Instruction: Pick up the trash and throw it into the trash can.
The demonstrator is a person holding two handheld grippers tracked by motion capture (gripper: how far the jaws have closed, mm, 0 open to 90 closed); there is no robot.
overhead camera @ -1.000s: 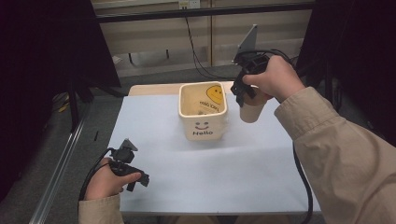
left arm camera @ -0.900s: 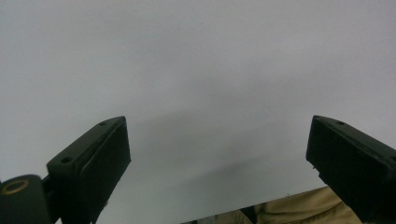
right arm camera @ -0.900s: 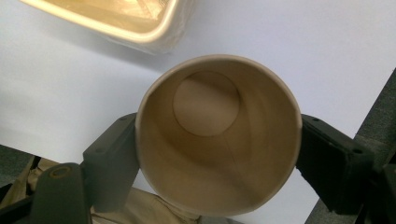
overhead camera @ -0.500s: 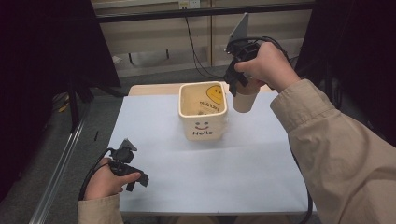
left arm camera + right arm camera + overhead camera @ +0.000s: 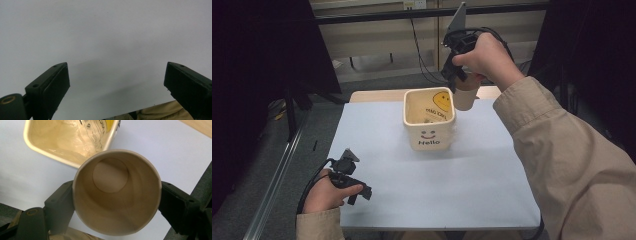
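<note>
High view: a pale blue-white tabletop (image 5: 422, 195) is seen w/ a cream square plastic container (image 5: 429, 120) standing upright near its far middle; a smiley face and "Hello" are printed on its front wall, a yellow smiley on the inside of the far wall. The right hand-held gripper (image 5: 458, 75) is held up in the air by the person's right hand (image 5: 488, 56), above and just beside the container's far right corner. A tan paper cup (image 5: 464, 96) is pinched in it, upright, mouth up, hanging clear of the tabletop. A beige sleeve (image 5: 572, 165) is seen along the right side. The left hand-held gripper (image 5: 357, 189) is held low by the left hand (image 5: 323, 192) at the near left corner of the tabletop, well apart from the container.

Left gripper view: the two black jaws are spread wide w/ nothing between them; bare pale tabletop (image 5: 105, 37) lies beyond. A bit of beige cloth is seen at the bottom edge.

Right gripper view: the paper cup (image 5: 117, 192) is looked into from above; its inside is empty, round bottom visible. The jaws are pressed against its left and right sides, just under the rim. The cream container (image 5: 67, 140) lies below and beyond, at upper left, w/ clear crumpled plastic film (image 5: 67, 135) inside.
</note>
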